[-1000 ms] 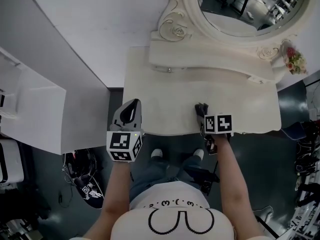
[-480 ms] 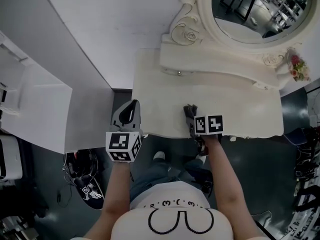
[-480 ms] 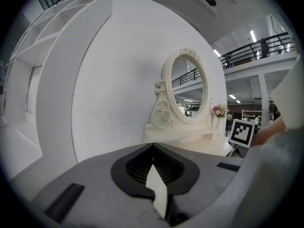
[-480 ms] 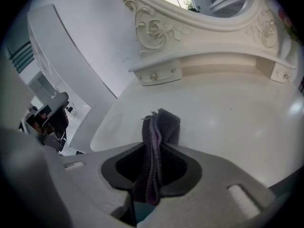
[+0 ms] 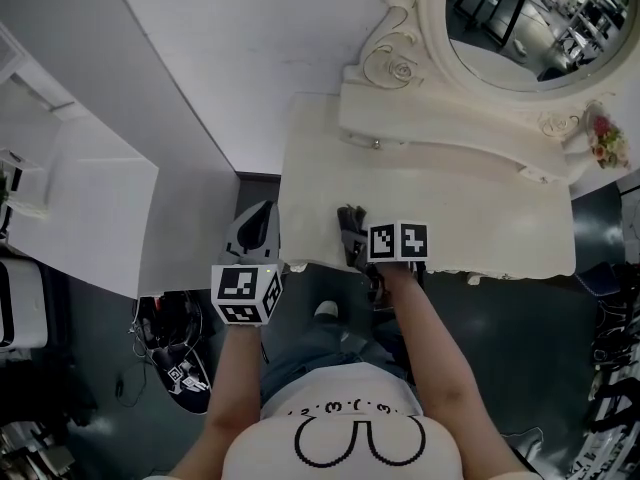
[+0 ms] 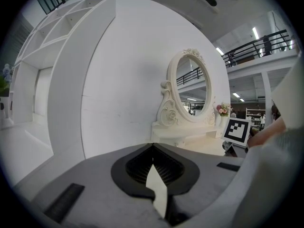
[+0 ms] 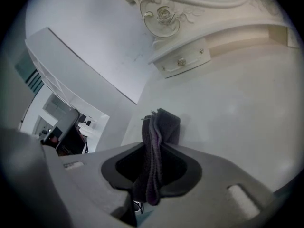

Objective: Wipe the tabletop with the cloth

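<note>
Two claws (image 5: pixel 262 216) (image 5: pixel 352 232), one cloth (image 7: pixel 154 144), one tabletop (image 5: pixel 490 223), one mirror (image 5: pixel 525 18), one flower bunch (image 5: pixel 604 133)

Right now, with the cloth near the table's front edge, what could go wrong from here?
The cloth is pinched into a narrow fold in the right gripper, so its jaws might scrape the tabletop. It sits near the front left corner; a stroke that way could run off the edge. A far forward stroke might snag the drawer knob.

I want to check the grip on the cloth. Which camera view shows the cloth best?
The right gripper view: the dark cloth sits clamped between the jaws of the right gripper, over the tabletop. The head view shows only a dark bit of it; the left gripper view shows none.
</note>
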Available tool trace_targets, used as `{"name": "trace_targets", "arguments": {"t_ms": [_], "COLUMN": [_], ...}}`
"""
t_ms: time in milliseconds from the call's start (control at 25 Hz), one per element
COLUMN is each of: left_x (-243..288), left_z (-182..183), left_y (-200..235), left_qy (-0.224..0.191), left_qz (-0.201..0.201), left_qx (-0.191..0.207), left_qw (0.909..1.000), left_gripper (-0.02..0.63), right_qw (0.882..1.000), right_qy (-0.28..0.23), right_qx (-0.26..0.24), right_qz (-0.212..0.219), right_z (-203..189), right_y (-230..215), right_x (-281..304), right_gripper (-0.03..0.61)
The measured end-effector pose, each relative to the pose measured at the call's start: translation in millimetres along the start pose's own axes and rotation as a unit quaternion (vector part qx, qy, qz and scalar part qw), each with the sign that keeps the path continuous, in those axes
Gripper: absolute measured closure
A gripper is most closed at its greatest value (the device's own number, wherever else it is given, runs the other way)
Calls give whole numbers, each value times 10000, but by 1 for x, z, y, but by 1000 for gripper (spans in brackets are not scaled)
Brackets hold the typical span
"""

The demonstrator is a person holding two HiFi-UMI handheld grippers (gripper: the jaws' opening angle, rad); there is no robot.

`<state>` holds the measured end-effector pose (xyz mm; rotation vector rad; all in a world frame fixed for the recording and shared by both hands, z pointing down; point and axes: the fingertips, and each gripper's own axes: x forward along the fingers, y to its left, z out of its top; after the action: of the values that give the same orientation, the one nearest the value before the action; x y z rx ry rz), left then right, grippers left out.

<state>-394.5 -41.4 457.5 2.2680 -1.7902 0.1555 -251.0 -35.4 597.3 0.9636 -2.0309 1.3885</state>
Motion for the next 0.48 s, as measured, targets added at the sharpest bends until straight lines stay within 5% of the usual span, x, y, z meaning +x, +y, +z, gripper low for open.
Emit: {"name": "trace_targets", "arguments": {"t_ms": [480], "left_x": [-30], "left_z": [-11], "left_y": [23], "left_qy": [65], "left_qz": [310], "left_qx": [-14], "left_qw": [9995], "left_gripper": [615], "right_qw": [9964], "right_qy": [-192], "right_qx": [141], "right_qz": [809], "right_z": [-8], "right_y": [72], "right_x": [54], "right_gripper": [495]}}
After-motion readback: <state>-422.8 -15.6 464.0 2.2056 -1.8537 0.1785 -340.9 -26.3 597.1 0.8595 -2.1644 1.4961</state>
